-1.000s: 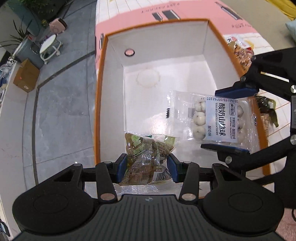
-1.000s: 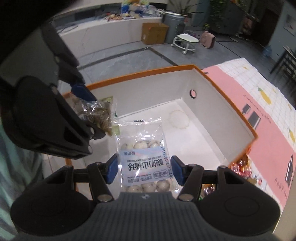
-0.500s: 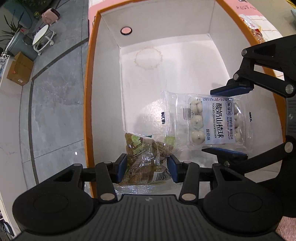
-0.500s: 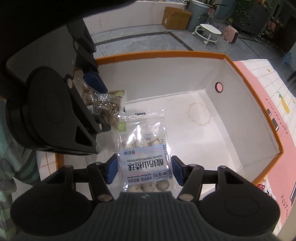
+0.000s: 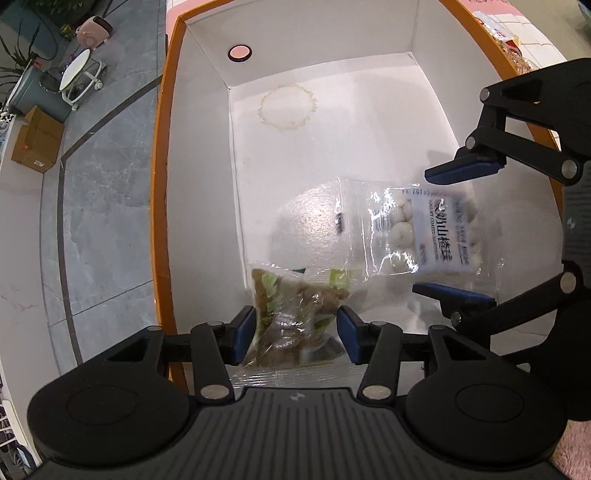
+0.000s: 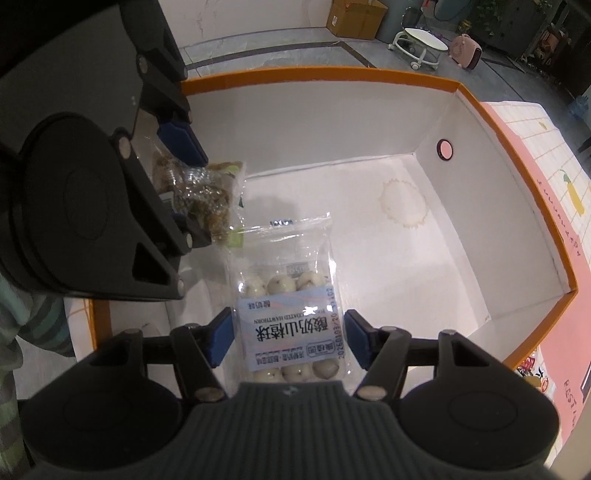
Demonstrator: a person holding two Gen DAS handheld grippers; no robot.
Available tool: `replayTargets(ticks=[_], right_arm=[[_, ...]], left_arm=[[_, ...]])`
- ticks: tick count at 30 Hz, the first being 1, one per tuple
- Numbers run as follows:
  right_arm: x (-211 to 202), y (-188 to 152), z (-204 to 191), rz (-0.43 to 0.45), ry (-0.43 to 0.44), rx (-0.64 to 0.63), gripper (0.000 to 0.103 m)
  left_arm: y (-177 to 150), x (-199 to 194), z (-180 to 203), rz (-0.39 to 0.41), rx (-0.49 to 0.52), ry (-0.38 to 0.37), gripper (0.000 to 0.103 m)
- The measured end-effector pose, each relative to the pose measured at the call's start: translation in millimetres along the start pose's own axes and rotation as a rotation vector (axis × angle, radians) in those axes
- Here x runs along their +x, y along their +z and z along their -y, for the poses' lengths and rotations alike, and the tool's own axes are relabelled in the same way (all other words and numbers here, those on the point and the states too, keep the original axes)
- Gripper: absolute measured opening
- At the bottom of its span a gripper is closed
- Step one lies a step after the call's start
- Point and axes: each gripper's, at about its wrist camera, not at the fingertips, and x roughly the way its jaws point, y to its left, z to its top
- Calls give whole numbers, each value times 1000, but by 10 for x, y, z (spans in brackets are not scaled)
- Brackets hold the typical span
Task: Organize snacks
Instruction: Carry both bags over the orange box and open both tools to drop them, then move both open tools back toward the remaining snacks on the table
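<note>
While both sets of jaws are opening over the white box [image 5: 424, 33], the left hand-held gripper [image 5: 295, 328] loosens on the brown snack bag [image 5: 295, 314]; the right hand-held gripper [image 6: 288, 336] frees the hawthorn-ball packet [image 6: 291, 325], which may land overlapping it.

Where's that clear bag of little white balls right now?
The bag of white balls sits between the right gripper's opening fingers, low inside the orange-rimmed white box, beside the brown snack bag at the left gripper.
</note>
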Motion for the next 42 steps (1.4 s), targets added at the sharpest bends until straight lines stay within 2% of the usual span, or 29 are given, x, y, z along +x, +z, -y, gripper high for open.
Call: replayTargets(ticks=[3,7,11,20,27,32,37,39,42], right_arm=[[-19,18,-19,11,-5,3,65],[-97,-12,4,35,-25,10,71],[-257,-82,28,70,-39,24,76],[-717,-293,81,237,-96,121,80],[-1146,-631,153,412,-152,278,80],[-1401,-937,193,501,-207,385,80],[-1556,-1318,233,551,-261,486,83],[-1570,-1459,215,558,-284,522,88],[-1560,-1626,235,554,-313,562,88]], left_arm=[[8,-26,4,10,-9,-2,59],[9,-107,15,32,-13,16,69],[-19,-252,47,72,-10,28,70],[-124,-652,146,202,-49,91,71],[-223,-1039,249,350,-162,92,71],[-291,-1267,456,447,-198,79,71],[-371,-1387,708,509,-217,46,71],[-400,-1421,818,531,-220,40,71],[-443,-1449,970,569,-217,16,71]])
